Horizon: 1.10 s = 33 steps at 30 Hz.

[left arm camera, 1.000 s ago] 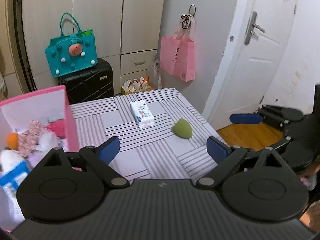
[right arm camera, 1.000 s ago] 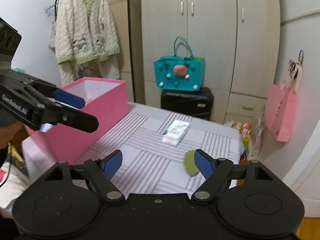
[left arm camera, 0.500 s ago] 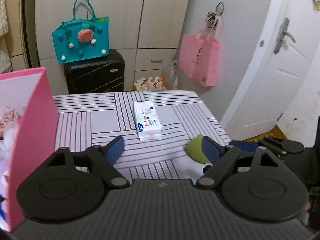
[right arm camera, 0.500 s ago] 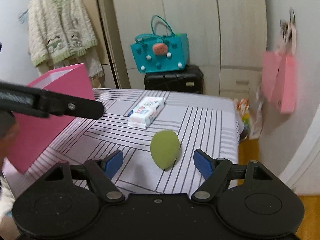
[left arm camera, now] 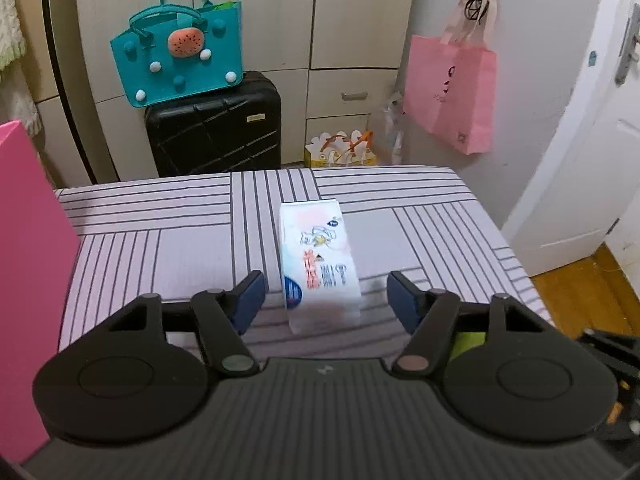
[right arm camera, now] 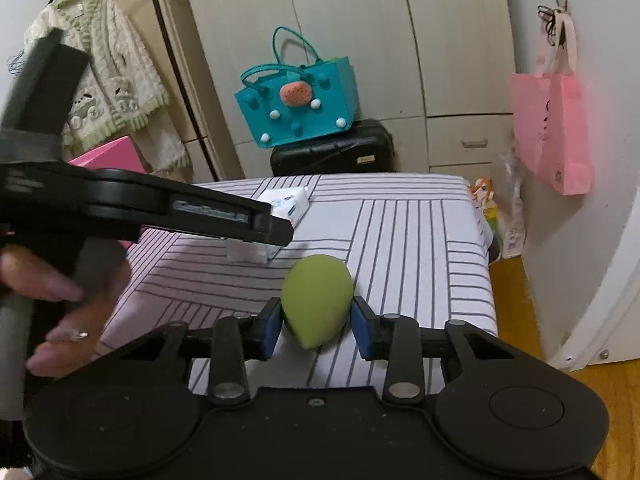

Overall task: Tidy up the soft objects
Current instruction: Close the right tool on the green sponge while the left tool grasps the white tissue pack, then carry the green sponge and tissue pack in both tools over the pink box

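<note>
My right gripper [right arm camera: 317, 322] has just squeezed in on the green sponge [right arm camera: 316, 304]. Its two blue pads press on both sides of the egg-shaped sponge, pinching it. The sponge sits on the striped table [right arm camera: 420, 240], near the front edge, with its pointy end toward me.

My left gripper [left arm camera: 325, 294] has just been closing too, but its fingers [left arm camera: 250, 294] are still apart. The white tissue pack [left arm camera: 318, 268] lies flat on the table between them. The pads are not touching it; there is a gap on each side. In the right view the left gripper's arm reaches over the near end of the pack, and a hand [right arm camera: 68, 316] holds its handle.

A pink box [left arm camera: 28, 280] stands at the left side of the table. I cannot see inside it from here.

Behind the table, a teal bag [left arm camera: 180, 56] sits on top of a black suitcase [left arm camera: 214, 130]. A pink bag [left arm camera: 452, 90] hangs on the wall. In the left view a bit of green peeks out behind the right finger arm; I think it is the sponge, but it is mostly hidden.
</note>
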### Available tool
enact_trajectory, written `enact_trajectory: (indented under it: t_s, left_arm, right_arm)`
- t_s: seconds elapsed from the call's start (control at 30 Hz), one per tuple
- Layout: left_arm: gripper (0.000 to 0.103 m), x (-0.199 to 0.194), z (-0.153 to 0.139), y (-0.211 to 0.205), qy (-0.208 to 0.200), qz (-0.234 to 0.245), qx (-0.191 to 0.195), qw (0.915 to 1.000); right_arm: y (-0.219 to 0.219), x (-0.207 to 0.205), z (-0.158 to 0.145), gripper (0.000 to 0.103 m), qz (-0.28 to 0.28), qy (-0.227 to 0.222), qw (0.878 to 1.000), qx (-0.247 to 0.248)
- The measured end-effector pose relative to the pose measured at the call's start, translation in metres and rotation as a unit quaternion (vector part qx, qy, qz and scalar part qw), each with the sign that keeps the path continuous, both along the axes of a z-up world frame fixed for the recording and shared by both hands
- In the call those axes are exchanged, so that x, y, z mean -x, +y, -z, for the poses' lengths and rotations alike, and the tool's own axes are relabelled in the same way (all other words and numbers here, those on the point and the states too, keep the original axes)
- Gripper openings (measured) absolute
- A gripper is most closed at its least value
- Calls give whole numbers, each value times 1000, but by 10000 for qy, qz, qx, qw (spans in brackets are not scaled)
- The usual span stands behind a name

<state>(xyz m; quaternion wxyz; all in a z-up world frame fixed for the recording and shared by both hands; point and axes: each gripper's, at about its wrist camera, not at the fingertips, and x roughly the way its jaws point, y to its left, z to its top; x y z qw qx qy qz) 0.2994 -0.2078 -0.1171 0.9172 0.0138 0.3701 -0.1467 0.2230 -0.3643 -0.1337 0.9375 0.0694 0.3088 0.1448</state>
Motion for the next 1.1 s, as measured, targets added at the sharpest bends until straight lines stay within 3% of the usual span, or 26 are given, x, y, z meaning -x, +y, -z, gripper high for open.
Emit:
enact_trajectory:
  t_s: [0.2,0.4,0.43,0.5,0.77,1.1]
  left_arm:
    - [59,-15,9,-3,5,-197,-43,9998]
    - [59,-19,12,-11,-163,-198,-330,9991]
    - [57,-19,13,-12,-190,-180,-376,9989]
    - [42,-17,14,-13,-235,-145,-400,9988]
    - [39,-3,11,-8,-270,-14,-94,9996]
    - [39,44,-9,20,-406,86,188,9990]
  right_arm:
    - [-4,2,1,41,204,-43,9993,-303]
    - [0,0,3,41,184,-82,9997,-166]
    - [0,0,3,41,180,-80,9997,-160]
    - [1,-1,4,41,179,-80,9997,-140]
    - [1,0,3,40,213,-88,9996,-166]
    - [14,22,-6,40,217,-166,9993,-247]
